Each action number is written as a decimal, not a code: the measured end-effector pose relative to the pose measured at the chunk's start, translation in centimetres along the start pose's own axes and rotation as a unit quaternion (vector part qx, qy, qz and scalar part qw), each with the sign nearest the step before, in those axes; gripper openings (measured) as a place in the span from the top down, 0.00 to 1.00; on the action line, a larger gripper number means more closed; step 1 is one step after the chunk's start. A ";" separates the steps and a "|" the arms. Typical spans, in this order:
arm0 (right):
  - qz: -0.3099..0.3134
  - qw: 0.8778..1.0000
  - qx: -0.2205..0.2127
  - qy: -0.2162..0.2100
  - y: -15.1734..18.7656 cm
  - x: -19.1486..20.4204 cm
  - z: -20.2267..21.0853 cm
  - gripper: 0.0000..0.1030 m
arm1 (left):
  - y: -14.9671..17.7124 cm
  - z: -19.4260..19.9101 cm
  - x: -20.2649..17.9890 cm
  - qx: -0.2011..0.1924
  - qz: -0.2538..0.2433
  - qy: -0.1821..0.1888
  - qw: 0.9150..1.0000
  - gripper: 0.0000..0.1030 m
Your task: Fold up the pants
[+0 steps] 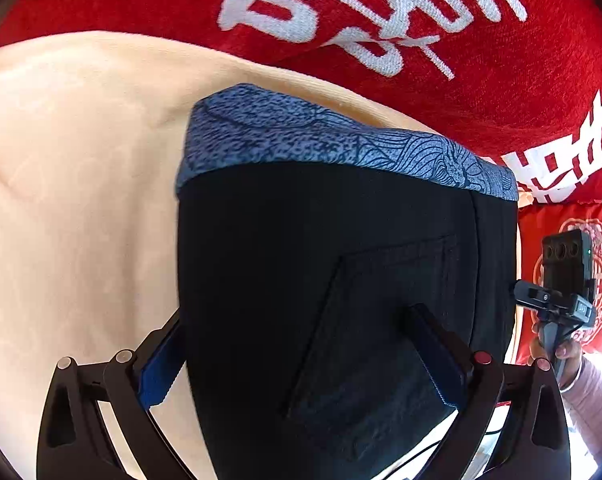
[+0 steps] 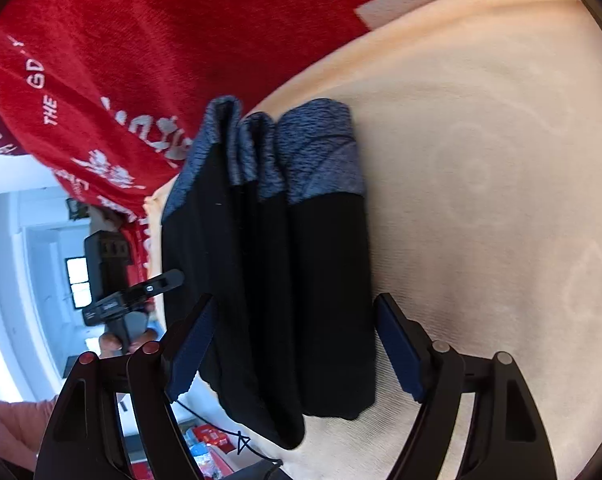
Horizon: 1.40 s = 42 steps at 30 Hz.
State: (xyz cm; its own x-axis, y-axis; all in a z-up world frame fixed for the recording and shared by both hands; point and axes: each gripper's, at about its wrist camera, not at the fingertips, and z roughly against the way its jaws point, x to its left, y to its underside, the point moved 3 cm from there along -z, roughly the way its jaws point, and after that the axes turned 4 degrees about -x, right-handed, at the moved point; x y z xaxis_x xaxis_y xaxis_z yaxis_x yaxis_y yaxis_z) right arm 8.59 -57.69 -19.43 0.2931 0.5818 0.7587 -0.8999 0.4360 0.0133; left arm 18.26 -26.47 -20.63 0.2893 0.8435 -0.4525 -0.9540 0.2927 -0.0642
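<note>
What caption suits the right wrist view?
Open right gripper straddles folded black pants with blue waistband on cream blanket.

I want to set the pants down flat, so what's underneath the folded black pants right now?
The folded pants lie on a cream blanket, which shows on their sides; a red blanket with white lettering lies beyond. Whatever is directly beneath the pants is covered. Both tongs, left and right, are open around them.

Folded black pants (image 2: 269, 280) with grey-blue waistband lie in stacked layers on a cream sheet (image 2: 481, 200). Right gripper (image 2: 297, 344) straddles the pants, fingers (image 2: 399, 350) spread wide on either side, not pinching. Left of the pants the left gripper (image 2: 117, 296) is held up; red blanket (image 2: 141, 40) beyond the pants.
</note>
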 end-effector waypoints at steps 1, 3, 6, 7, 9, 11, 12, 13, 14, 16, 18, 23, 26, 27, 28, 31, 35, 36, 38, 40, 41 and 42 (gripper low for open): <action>0.008 1.000 0.004 0.002 0.0 0.1 -0.3 0.19 | 0.0 -0.2 0.1 0.001 -0.002 0.001 1.000 0.01; 0.013 1.000 0.014 -0.004 -0.2 0.0 -1.2 0.19 | 0.0 -0.4 0.5 0.004 0.006 0.010 1.000 0.01; 0.002 1.000 0.007 -0.024 -0.7 -0.4 -1.4 0.18 | 0.3 -0.8 1.5 0.012 0.036 0.033 0.999 0.00; -0.008 1.000 0.006 -0.029 -0.8 -0.6 -1.4 0.18 | 0.4 -0.8 1.8 0.013 0.043 0.039 0.998 0.00; -0.027 0.999 0.004 -0.035 -0.9 -1.0 -1.2 0.18 | 0.6 -0.7 1.8 0.010 0.042 0.037 0.998 0.00; -0.040 0.999 0.003 -0.036 -1.0 -1.3 -1.0 0.19 | 0.6 -0.5 1.6 0.004 0.043 0.031 0.999 0.00; -0.045 0.998 0.004 -0.033 -1.0 -1.2 -1.0 0.19 | 0.7 -0.4 1.5 -0.001 0.044 0.027 0.999 0.00; -0.046 0.999 0.004 -0.023 -1.0 -1.2 -1.0 0.22 | 0.6 -0.7 0.9 -0.008 0.044 0.022 0.999 0.01; -0.045 0.999 0.005 -0.014 -1.0 -1.1 -0.8 0.26 | 0.7 -0.4 0.6 -0.018 0.040 0.020 0.999 0.06; -0.037 0.999 0.007 0.007 -1.0 -0.7 -1.0 0.37 | 1.0 0.4 0.0 -0.035 0.032 0.014 0.999 0.13; -0.038 0.999 0.003 0.005 -0.8 -0.3 -0.6 0.46 | 1.3 1.3 -0.6 -0.051 0.026 0.013 0.998 0.24; -0.045 0.999 -0.008 -0.021 -0.3 0.8 1.0 0.59 | 1.9 3.6 -2.1 -0.071 0.018 0.005 0.997 0.40; -0.034 0.999 0.001 -0.032 0.5 2.1 1.4 0.60 | 2.8 4.8 -2.9 -0.075 0.015 -0.007 0.997 0.41; -0.032 0.999 0.003 -0.037 0.9 2.6 1.5 0.60 | 3.3 5.3 -3.1 -0.076 0.015 -0.010 0.997 0.40; -0.031 0.999 0.006 -0.042 1.4 3.0 1.7 0.60 | 3.7 5.6 -3.4 -0.077 0.016 -0.011 0.997 0.40; -0.032 0.998 0.005 -0.051 3.3 4.1 2.3 0.60 | 5.2 6.6 -4.5 -0.083 0.012 -0.014 0.996 0.40; -0.038 0.998 -0.008 -0.058 6.7 5.3 3.2 0.60 | 8.0 8.6 -4.5 -0.076 0.006 -0.013 0.997 0.41; -0.040 0.997 -0.013 -0.058 7.7 5.5 3.3 0.60 | 8.7 9.0 -4.3 -0.073 0.003 -0.013 0.997 0.41; -0.057 0.996 -0.023 -0.064 9.8 5.5 3.4 0.60 | 10.1 9.9 -3.5 -0.066 -0.005 -0.016 0.998 0.40; -0.071 0.995 -0.030 -0.066 12.1 5.0 3.1 0.60 | 11.1 10.2 -3.1 -0.065 -0.010 -0.016 0.998 0.40; -0.075 0.994 -0.033 -0.065 13.0 5.0 3.0 0.60 | 11.6 10.1 -2.9 -0.063 -0.011 -0.015 0.998 0.40; -0.082 0.994 -0.035 -0.065 13.8 4.9 2.7 0.60 | 11.9 10.0 -2.5 -0.061 -0.007 -0.013 0.998 0.40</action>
State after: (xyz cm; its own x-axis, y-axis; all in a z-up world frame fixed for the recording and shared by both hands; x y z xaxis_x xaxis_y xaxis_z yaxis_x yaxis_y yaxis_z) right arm -3.27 -50.68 -13.81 0.3861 0.4065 0.8281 -0.8167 0.5680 0.1020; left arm 6.94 -20.56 -11.42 0.3039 0.8517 -0.4269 -0.9516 0.2500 -0.1787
